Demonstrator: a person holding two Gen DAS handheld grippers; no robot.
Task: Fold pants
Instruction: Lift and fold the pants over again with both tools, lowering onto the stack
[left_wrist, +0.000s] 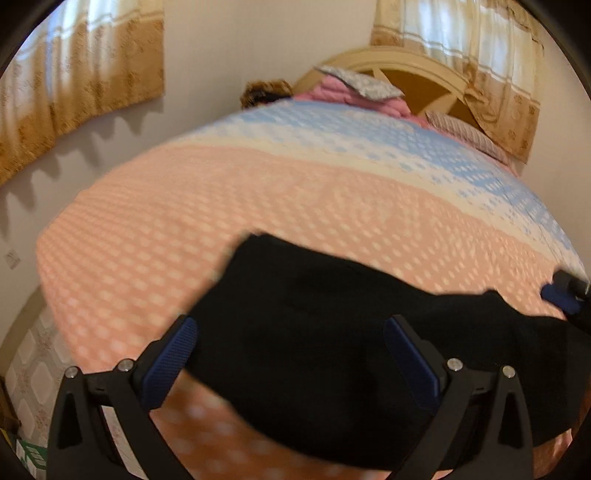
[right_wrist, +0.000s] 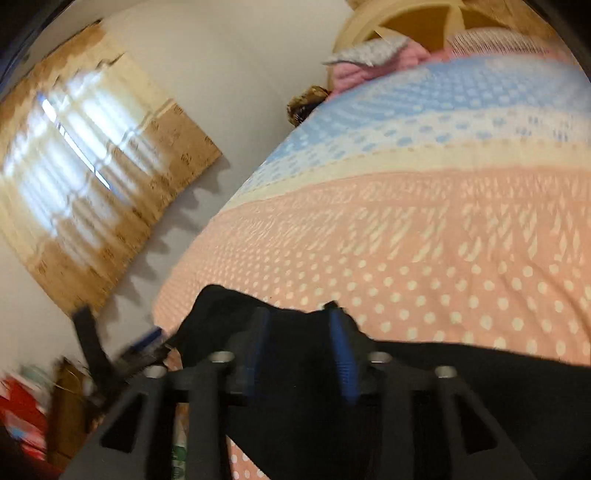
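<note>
Left gripper (left_wrist: 291, 345) wide over pants (left_wrist: 314, 314) edge

The bed (left_wrist: 258, 184) wears a pink-and-blue dotted cover; black pants (left_wrist: 332, 314) lie on its near edge, pillows (left_wrist: 362, 85) at the headboard.

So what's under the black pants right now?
The black pants lie on the pink dotted bedspread, which shows all around them. Whatever sits directly beneath the fabric is covered.
</note>
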